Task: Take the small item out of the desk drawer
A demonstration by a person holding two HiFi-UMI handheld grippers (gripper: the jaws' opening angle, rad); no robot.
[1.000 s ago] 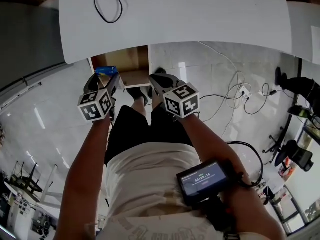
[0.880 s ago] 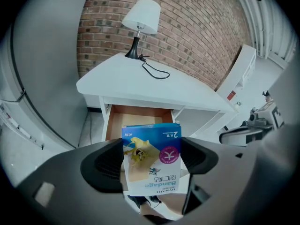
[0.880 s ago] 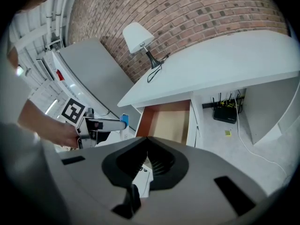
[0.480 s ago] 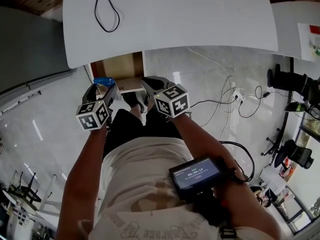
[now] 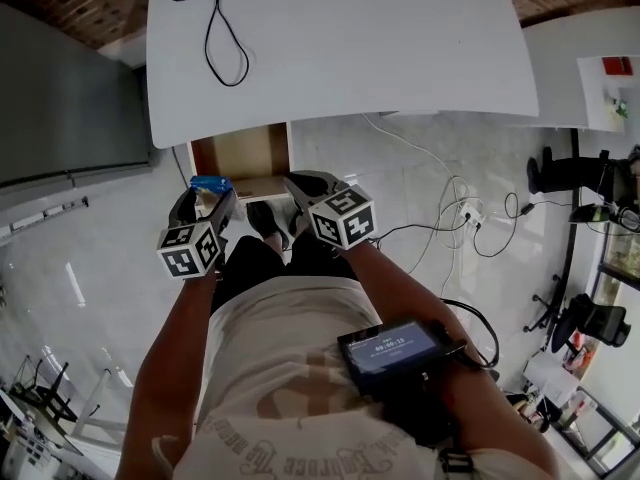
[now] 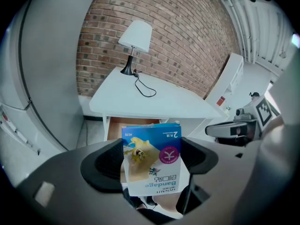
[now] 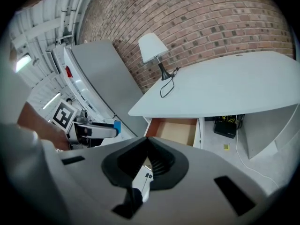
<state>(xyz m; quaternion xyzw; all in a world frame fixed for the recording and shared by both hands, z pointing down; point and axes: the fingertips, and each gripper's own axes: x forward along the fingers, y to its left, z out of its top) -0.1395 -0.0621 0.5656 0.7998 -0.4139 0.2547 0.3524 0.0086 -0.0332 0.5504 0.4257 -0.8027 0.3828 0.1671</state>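
My left gripper (image 5: 206,200) is shut on a small blue-and-white bandage box (image 6: 152,161), gripped by its sides between the dark pads. In the head view the box (image 5: 210,183) shows as a blue edge just in front of the open wooden drawer (image 5: 240,153) under the white desk (image 5: 340,38). The drawer (image 6: 129,124) looks bare inside. My right gripper (image 5: 300,182) hangs beside the left one, its jaws together with nothing held. From the right gripper view, the right gripper (image 7: 147,140) faces the drawer (image 7: 173,130), with the left gripper (image 7: 96,131) at its left.
A white lamp (image 6: 135,37) and a looped black cable (image 5: 225,38) sit on the desk's left part. A grey cabinet (image 5: 70,98) stands left of the desk. Cables and a power strip (image 5: 465,213) lie on the floor at right. The person's shoes (image 5: 268,218) are below the drawer.
The head view has shifted to show more of the desk and the brick wall. Both grippers stay in front of the drawer, the left still gripping the box.
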